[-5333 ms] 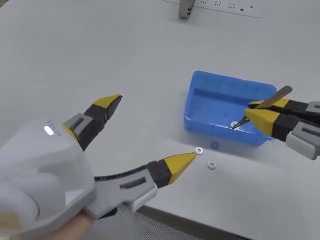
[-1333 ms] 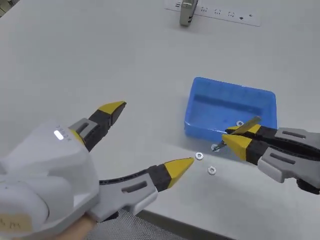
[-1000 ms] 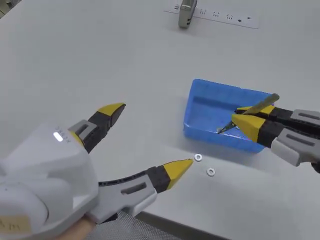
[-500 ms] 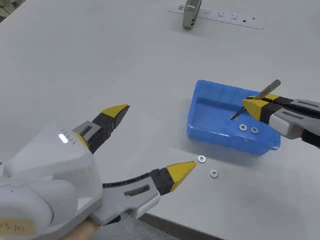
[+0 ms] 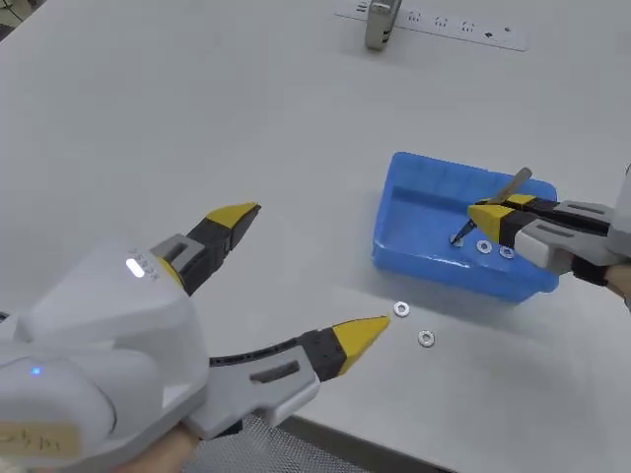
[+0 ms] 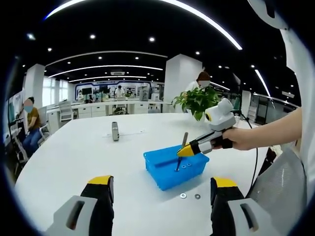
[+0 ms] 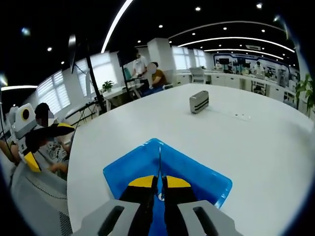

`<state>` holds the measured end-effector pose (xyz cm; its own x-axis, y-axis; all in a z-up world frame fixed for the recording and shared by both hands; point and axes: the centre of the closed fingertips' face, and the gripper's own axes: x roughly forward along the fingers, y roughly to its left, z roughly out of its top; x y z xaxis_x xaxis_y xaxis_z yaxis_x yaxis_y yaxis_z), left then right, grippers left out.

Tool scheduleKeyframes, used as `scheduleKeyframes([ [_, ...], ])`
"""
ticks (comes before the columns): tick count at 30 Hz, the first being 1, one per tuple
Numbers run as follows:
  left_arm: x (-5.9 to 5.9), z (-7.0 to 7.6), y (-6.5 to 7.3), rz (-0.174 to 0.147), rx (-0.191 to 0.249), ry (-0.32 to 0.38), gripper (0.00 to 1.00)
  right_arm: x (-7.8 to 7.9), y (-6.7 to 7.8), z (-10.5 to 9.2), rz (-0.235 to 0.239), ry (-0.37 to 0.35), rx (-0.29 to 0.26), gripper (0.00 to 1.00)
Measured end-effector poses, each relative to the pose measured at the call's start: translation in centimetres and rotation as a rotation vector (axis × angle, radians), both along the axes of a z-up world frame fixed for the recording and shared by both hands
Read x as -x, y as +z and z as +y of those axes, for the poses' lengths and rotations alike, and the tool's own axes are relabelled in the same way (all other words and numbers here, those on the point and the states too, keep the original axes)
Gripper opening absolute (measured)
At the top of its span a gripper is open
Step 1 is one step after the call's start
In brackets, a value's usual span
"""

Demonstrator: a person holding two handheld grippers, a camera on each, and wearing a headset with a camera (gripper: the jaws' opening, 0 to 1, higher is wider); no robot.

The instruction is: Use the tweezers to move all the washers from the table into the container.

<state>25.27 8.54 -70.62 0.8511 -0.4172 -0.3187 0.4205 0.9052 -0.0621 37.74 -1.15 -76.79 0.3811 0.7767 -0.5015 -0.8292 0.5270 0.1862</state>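
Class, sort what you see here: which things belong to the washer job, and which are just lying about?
Job: tweezers, blue container, two washers on the table, two washers in the container, right gripper holding the tweezers.
Lying about: socket strip, grey box, potted plant.

Open-plan office: curved ceiling light strips (image 6: 98,67), rows of white desks (image 6: 98,104), office chairs (image 6: 64,109), potted plant (image 6: 197,101), large windows (image 7: 98,66).

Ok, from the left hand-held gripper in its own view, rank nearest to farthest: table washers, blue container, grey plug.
1. Table washers, just ahead, by the right jaw.
2. Blue container, behind them.
3. Grey plug, far back left.
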Motion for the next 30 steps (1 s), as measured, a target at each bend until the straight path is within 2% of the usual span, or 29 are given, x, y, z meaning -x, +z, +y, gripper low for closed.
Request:
scheduleKeyframes([
  [6,0.0,0.0,0.1,-0.002,0.004,-0.002,0.82,0.4,0.1,0.1,-0.043,0.045,0.025,0.04],
  [8,0.0,-0.1,0.1,-0.003,0.002,-0.003,0.82,0.5,0.6,0.1,-0.052,0.045,0.012,0.03],
  [14,0.0,0.0,0.2,-0.007,0.005,0.0,0.82,1.3,3.6,0.5,-0.091,0.038,-0.073,0.03],
  [17,0.0,-0.1,0.2,-0.01,0.006,0.0,0.82,2.7,5.5,0.9,-0.11,0.063,-0.122,0.03],
  [22,0.0,-0.1,0.3,-0.013,0.007,-0.003,0.82,5.6,7.0,1.9,-0.106,0.129,-0.181,0.03],
  [26,0.0,-0.2,0.3,-0.013,0.006,-0.006,0.82,7.7,6.0,2.6,-0.089,0.193,-0.152,0.03],
  [30,0.0,-0.2,0.3,-0.014,0.006,-0.007,0.82,8.8,3.7,3.1,-0.032,0.224,-0.131,0.03],
])
